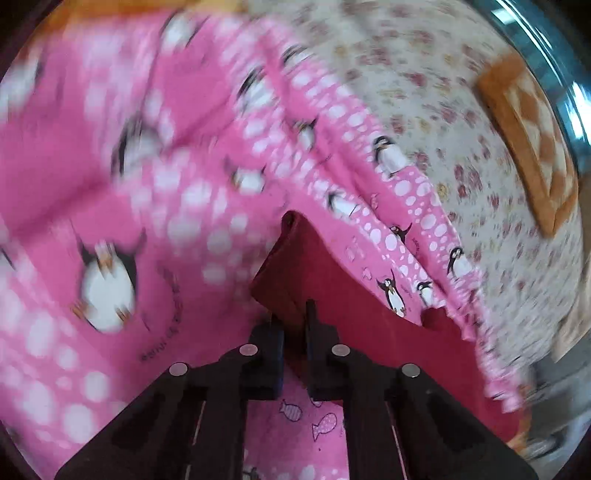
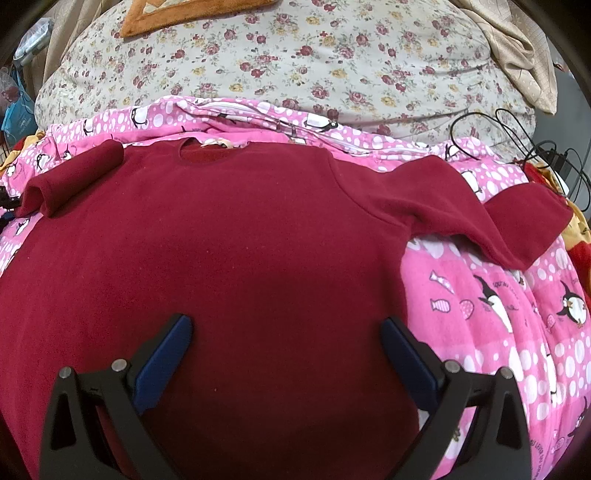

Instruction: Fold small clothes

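Observation:
A small dark red sweater [image 2: 229,240] lies flat, neck away from me, on a pink penguin blanket [image 2: 491,306]. Its left sleeve [image 2: 70,177] is bent in over the chest, and its right sleeve [image 2: 480,210] lies out to the right. My right gripper [image 2: 286,334] is open, low over the sweater's lower body, holding nothing. In the blurred left wrist view, my left gripper [image 1: 295,325] is shut on a fold of the red sweater [image 1: 295,266], lifted over the pink blanket [image 1: 129,184].
A floral bedsheet [image 2: 295,55] lies beyond the blanket. An orange checked cloth [image 1: 532,144] sits on it; it also shows in the right wrist view [image 2: 184,11]. Black cables and a plug [image 2: 546,155] lie at the right. A beige curtain [image 2: 517,48] hangs at the far right.

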`<state>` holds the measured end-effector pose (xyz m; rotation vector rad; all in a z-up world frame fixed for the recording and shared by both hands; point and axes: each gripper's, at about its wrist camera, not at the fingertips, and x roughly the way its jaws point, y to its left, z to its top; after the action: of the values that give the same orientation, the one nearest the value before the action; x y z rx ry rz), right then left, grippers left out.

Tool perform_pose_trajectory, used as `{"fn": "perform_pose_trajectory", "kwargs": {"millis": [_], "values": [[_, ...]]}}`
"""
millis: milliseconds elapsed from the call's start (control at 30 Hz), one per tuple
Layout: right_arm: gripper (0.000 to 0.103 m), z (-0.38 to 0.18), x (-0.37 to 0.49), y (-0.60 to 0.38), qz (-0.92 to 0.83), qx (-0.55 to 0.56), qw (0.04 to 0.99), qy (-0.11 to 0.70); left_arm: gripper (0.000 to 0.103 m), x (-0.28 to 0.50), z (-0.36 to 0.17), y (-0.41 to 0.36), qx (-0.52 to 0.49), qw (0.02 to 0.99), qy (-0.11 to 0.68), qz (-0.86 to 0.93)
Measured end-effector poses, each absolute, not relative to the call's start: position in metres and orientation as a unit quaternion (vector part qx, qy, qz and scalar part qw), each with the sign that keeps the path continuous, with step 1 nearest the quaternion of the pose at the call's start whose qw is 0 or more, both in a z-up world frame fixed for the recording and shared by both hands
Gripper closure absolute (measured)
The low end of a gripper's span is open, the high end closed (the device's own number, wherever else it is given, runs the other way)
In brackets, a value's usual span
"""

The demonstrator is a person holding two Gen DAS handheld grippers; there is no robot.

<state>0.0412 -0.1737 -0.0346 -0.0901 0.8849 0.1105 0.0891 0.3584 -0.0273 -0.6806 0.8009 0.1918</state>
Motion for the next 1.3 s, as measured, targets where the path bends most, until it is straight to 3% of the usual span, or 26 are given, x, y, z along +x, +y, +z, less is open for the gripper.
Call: {"fn": "perform_pose_trajectory", "kwargs": {"millis": [67,233,433,533,733,967,1133,1200,1233,1267,1300], "values": [[0.0,-0.035,0.042,-0.174,0.054,-0.043,0.901,0.428,0.103,0.078,0.006,0.362,-0.279,0.888,0.343,0.123],[0.0,-0.035,0.044,-0.174,0.054,-0.042,0.901,0.427,0.103,0.027,0.078,0.423,-0.285,0.902,0.236,0.222],[0.0,-0.034,0.044,-0.174,0.054,-0.042,0.901,0.428,0.103,0.02,0.101,0.424,-0.255,0.915,0.236,0.204],[0.0,-0.035,0.044,-0.175,0.055,-0.039,0.901,0.428,0.103,0.048,0.104,0.372,-0.235,0.928,0.256,0.133],[0.001,-0.03,0.044,-0.18,0.066,-0.033,0.896,0.438,0.103,0.105,0.083,0.197,-0.174,0.934,0.306,-0.055],[0.002,0.0,0.043,-0.226,-0.032,0.036,0.919,0.392,0.103,0.136,0.017,0.012,-0.137,0.9,0.364,-0.198],[0.002,0.018,0.047,-0.25,-0.057,0.067,0.93,0.358,0.103,0.129,-0.036,-0.044,-0.093,0.866,0.427,-0.242],[0.004,0.025,0.05,-0.255,-0.038,0.091,0.934,0.342,0.087,0.122,-0.031,-0.043,-0.103,0.864,0.422,-0.255],[0.006,0.028,0.054,-0.257,-0.017,0.109,0.935,0.337,0.066,0.119,-0.029,-0.041,-0.114,0.857,0.427,-0.265],[0.01,0.03,0.06,-0.257,0.012,0.125,0.934,0.333,0.06,0.114,-0.029,-0.038,-0.127,0.846,0.434,-0.281],[0.012,0.032,0.066,-0.256,0.053,0.142,0.931,0.332,0.06,0.108,-0.027,-0.037,-0.129,0.842,0.437,-0.289]]}}
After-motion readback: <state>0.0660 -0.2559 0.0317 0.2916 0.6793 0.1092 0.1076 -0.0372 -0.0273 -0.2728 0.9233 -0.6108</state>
